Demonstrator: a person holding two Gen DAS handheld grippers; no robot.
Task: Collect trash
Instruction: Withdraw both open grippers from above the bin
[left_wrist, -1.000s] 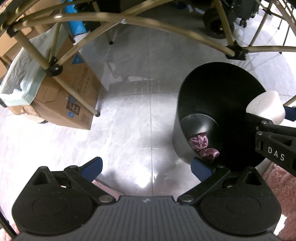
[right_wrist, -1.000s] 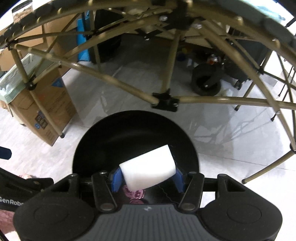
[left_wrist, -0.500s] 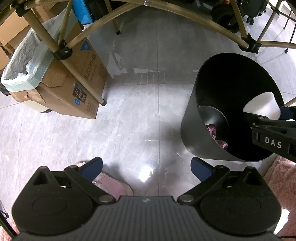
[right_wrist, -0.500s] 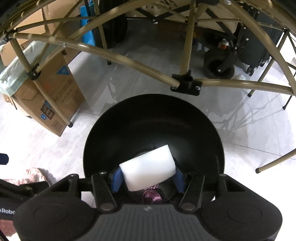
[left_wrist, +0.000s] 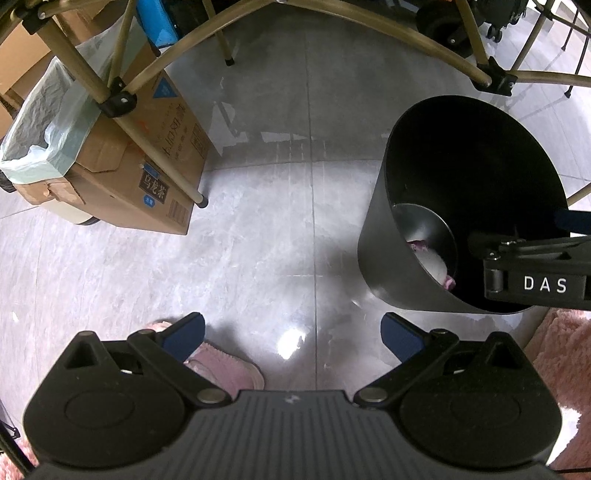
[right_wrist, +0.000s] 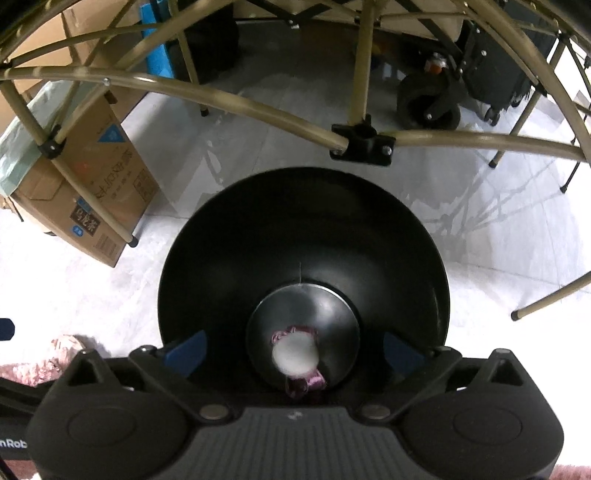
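A black round bin (right_wrist: 303, 236) stands on the grey tile floor, seen from above in the right wrist view and at the right (left_wrist: 399, 206) in the left wrist view. At its bottom a white foam piece (right_wrist: 295, 355) lies blurred on purple crumpled wrappers (right_wrist: 306, 387); the foam piece (left_wrist: 430, 262) also shows in the left wrist view. My right gripper (right_wrist: 293, 350) hangs over the bin's mouth, its jaws opening wide with nothing between them. My left gripper (left_wrist: 293, 330) is open and empty above the floor, left of the bin.
A cardboard box (left_wrist: 122, 177) lined with a pale green bag (left_wrist: 44, 122) stands at the left. Tan folding-table legs (right_wrist: 236, 103) cross above the bin. A pink fluffy rug (left_wrist: 561, 362) lies at the lower right, a pink slipper (left_wrist: 221, 369) under the left gripper. Wheeled dark cases (right_wrist: 436, 99) stand behind.
The right gripper let go of the white foam piece, which dropped to the bottom of the bin; its jaws now stand wide. The left gripper stays open, the bin sitting further right in its view.
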